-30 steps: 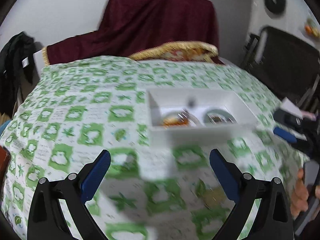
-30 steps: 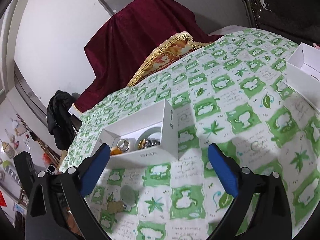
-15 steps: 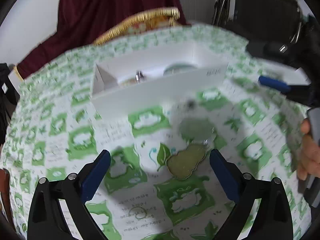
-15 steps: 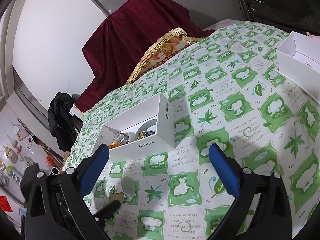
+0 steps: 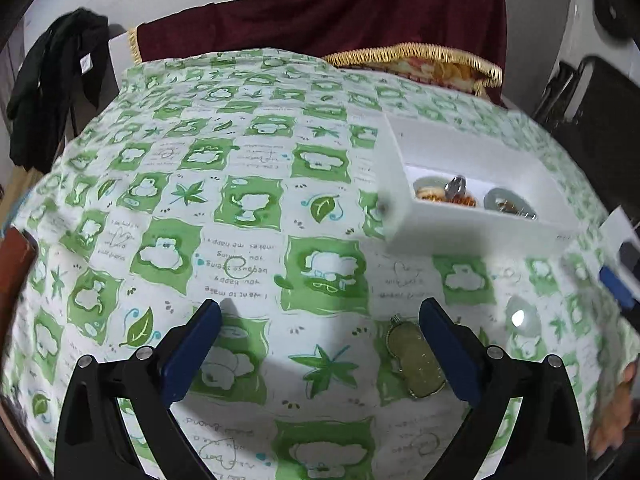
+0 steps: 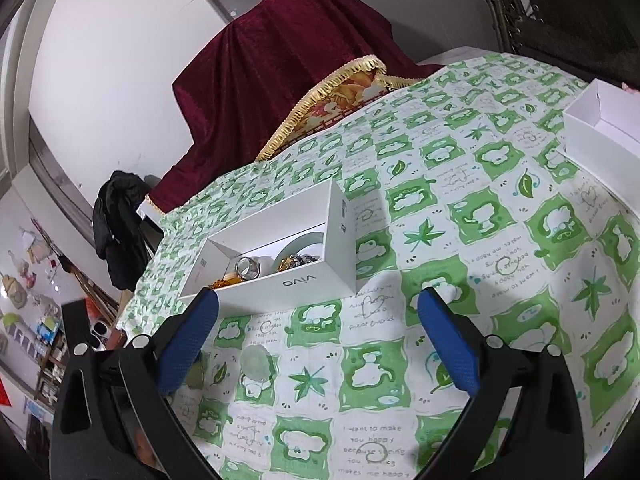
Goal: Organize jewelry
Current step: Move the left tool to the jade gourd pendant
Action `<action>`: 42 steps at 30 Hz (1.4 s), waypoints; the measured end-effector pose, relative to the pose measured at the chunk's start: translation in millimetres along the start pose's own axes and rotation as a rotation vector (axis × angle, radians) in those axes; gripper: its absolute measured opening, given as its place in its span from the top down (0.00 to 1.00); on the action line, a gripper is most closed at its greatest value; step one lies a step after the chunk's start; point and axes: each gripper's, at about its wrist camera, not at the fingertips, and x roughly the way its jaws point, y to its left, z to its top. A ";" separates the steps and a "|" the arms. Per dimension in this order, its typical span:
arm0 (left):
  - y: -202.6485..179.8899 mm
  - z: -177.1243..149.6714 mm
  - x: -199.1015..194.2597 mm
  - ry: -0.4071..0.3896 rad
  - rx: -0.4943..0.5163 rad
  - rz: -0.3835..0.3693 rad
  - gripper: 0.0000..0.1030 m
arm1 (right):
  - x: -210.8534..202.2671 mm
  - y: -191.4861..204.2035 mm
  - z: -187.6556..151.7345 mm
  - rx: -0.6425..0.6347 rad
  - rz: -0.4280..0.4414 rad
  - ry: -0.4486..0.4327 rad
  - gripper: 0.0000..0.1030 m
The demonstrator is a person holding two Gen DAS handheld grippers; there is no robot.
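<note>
left gripper [image 5: 320, 336] wide apart, nothing btwn its pads, over the green-checked tablecloth [image 5: 240, 240]; gourd-shaped pendant [image 5: 416, 364] lies flat just beside its right pad; pale round jade piece [image 5: 520, 320] near it; white box [image 5: 472, 216] w/ rings & bangles farther back; right gripper [image 6: 318, 332] also spread, empty, box [image 6: 288, 276] just ahead.

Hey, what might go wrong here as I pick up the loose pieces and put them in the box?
The gourd-shaped pendant lies flat on the tablecloth, so the left gripper may pinch cloth with it. The pale round stone looks smooth and could slip from the jaws. The white box already holds jewelry; a drop could jostle it.
</note>
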 end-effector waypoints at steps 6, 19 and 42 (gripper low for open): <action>-15.5 -5.4 -6.0 0.007 0.051 -0.036 0.03 | 13.9 39.8 -16.5 -0.239 -0.015 0.076 0.06; 5.3 1.0 -3.7 0.000 -0.048 -0.079 0.03 | 56.4 76.5 -43.2 -0.464 -0.102 0.296 0.36; -54.1 -24.2 -10.5 0.007 0.260 -0.177 0.25 | 37.2 31.4 -22.2 -0.310 -0.161 0.243 0.74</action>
